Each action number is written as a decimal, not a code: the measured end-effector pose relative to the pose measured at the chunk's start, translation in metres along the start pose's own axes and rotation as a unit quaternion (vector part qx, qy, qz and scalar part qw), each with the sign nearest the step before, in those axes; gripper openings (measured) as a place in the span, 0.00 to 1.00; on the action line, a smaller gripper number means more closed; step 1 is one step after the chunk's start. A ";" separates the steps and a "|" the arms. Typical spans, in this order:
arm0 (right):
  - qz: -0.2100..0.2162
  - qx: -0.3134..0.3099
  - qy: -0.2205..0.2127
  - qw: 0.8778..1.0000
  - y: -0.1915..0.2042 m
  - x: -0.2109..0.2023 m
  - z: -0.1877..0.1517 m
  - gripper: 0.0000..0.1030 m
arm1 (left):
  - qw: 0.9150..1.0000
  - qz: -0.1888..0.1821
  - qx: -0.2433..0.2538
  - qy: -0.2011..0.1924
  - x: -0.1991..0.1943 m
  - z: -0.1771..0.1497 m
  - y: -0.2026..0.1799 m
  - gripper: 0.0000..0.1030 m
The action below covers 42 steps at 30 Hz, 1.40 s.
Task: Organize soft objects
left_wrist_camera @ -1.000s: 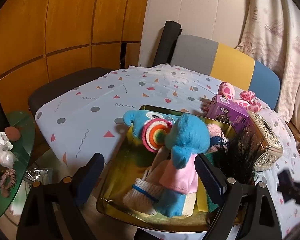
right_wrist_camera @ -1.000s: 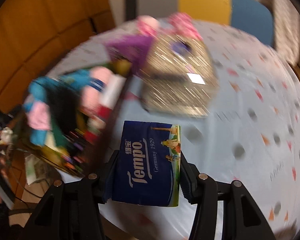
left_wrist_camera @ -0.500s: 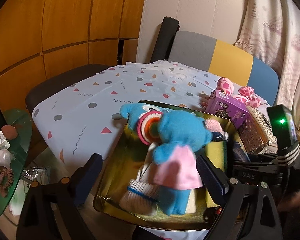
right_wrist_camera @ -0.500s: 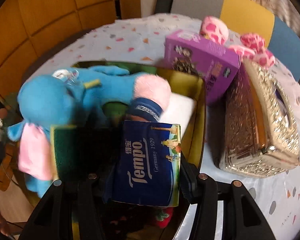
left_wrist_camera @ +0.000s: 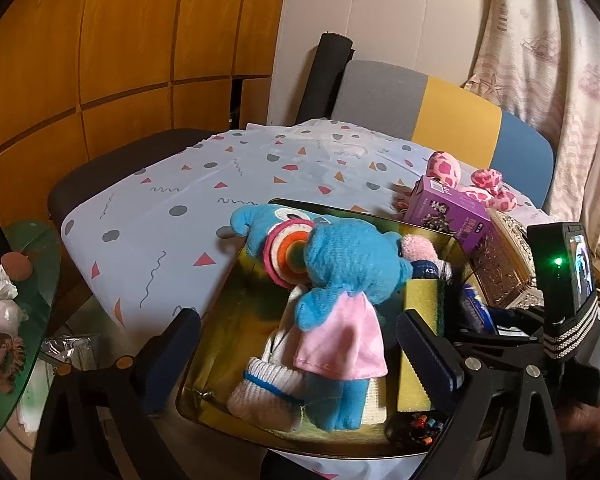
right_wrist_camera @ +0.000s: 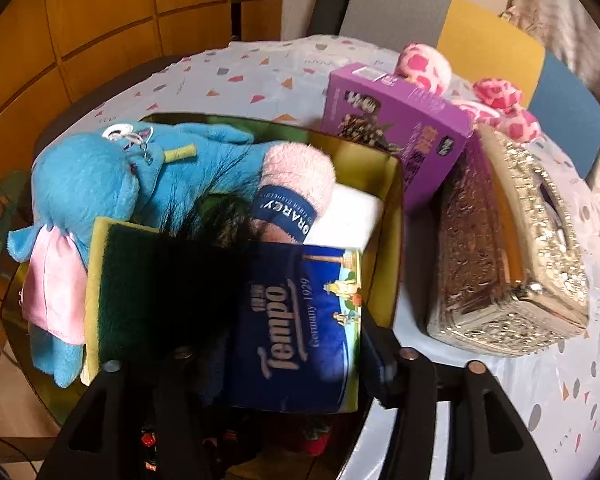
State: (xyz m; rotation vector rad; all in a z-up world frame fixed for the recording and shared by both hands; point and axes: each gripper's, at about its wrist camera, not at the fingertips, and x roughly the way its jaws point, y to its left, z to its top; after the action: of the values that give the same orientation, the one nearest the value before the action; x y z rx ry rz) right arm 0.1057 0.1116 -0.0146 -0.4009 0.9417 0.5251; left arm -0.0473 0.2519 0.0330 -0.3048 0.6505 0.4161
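A gold tray (left_wrist_camera: 216,360) holds a blue plush (left_wrist_camera: 352,264) in a pink dress, a white sock (left_wrist_camera: 268,392), a yellow-green sponge (left_wrist_camera: 424,300) and a pink towel roll (right_wrist_camera: 300,172). My left gripper (left_wrist_camera: 300,356) hangs open at the tray's near side, and its pads stand clear of the plush. My right gripper (right_wrist_camera: 296,364) is over the tray's right end. Its jaws are opening, and the blue Tempo tissue pack (right_wrist_camera: 296,320) sits between them, resting among the things in the tray. A black fuzzy thing (right_wrist_camera: 196,280) hides its left finger.
A purple box (right_wrist_camera: 396,120) and a gold embossed tissue box (right_wrist_camera: 512,248) stand just right of the tray. A pink spotted plush (left_wrist_camera: 444,168) lies behind them. The patterned tablecloth (left_wrist_camera: 220,184) stretches far left. A green glass side table (left_wrist_camera: 20,320) with clutter stands below left.
My right gripper carried the tissue pack left across the table to above the tray's right end and lowered it in. The left gripper stayed put.
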 end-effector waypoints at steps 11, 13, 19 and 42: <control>0.024 0.038 -0.053 0.998 -0.011 -0.035 -0.012 0.70 | 1.000 0.005 0.009 -0.005 -0.008 -0.002 -0.008 1.00; 0.031 0.046 -0.066 0.996 -0.013 -0.044 -0.016 0.71 | 1.000 0.005 0.012 -0.006 -0.010 -0.003 -0.011 1.00; 0.019 0.066 -0.102 0.992 -0.022 -0.074 -0.031 0.72 | 1.000 0.005 0.020 -0.009 -0.020 -0.007 -0.024 1.00; -0.139 0.215 -0.147 0.955 -0.096 -0.123 -0.120 0.81 | 0.997 0.007 0.066 -0.034 -0.037 -0.048 -0.083 1.00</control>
State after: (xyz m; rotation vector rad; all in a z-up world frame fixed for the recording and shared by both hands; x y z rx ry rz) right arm 0.0242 -0.0607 0.0345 -0.0532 0.6702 0.1072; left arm -0.0603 0.1495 0.0321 -0.1604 0.6106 0.3931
